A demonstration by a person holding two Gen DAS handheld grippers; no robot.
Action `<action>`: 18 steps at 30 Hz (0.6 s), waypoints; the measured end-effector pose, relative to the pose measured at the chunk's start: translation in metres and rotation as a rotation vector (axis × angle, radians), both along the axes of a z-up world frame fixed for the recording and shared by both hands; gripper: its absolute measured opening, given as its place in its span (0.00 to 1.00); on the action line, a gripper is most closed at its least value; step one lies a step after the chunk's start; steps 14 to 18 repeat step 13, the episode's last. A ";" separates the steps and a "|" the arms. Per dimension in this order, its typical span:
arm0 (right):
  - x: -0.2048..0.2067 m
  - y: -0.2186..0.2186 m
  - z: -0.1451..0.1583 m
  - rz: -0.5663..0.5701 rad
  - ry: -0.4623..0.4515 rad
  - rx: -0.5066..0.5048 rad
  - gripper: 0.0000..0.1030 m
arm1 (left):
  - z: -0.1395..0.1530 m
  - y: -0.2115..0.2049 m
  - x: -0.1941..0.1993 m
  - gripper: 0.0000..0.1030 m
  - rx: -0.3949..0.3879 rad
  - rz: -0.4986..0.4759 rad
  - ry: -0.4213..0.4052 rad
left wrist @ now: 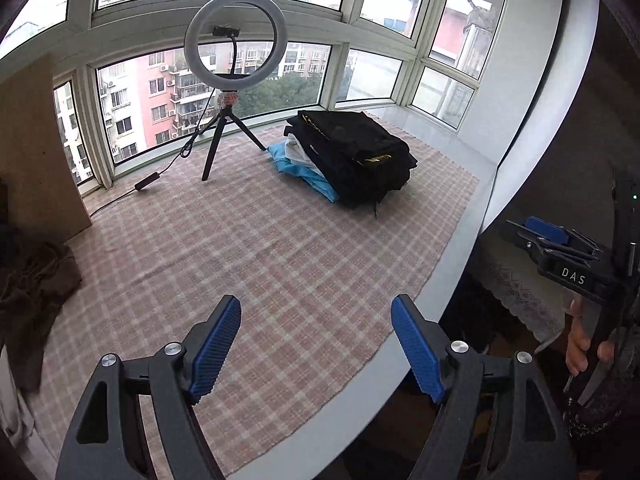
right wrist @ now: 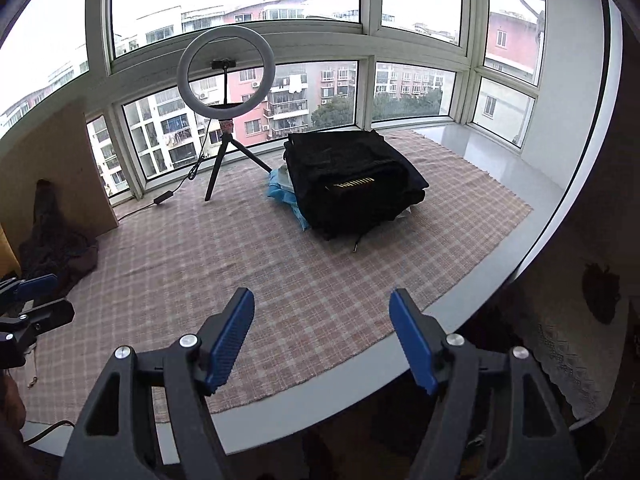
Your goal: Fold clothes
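Hovering over the pink checked cloth point(left wrist: 280, 260), the left gripper point(left wrist: 316, 312) and right gripper point(right wrist: 322, 302) both gape empty. Folded black clothes point(right wrist: 352, 176) sit stacked beside a white ring light on a black tripod point(right wrist: 226, 76).

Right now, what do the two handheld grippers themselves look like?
Both match: the left gripper and right gripper have black angular frames, silver round pivot bolts and ribbed blue pads on each finger. Seen side-on, the right gripper's body carries white lettering "DAS" and a small green light.
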State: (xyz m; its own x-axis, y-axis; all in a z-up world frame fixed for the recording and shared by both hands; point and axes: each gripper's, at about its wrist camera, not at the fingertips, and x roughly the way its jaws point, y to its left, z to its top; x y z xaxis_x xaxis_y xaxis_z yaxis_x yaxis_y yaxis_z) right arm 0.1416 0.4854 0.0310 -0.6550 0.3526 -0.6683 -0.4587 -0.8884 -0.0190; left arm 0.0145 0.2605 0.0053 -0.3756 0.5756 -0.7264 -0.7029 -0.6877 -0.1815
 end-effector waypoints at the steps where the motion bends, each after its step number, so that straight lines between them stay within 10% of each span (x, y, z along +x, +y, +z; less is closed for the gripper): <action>1: 0.004 -0.008 0.000 0.006 -0.001 0.008 0.68 | 0.000 -0.007 0.003 0.74 -0.003 0.008 -0.003; 18: 0.023 -0.052 -0.005 0.022 -0.006 0.017 0.70 | 0.009 -0.052 0.032 0.78 0.028 -0.017 0.025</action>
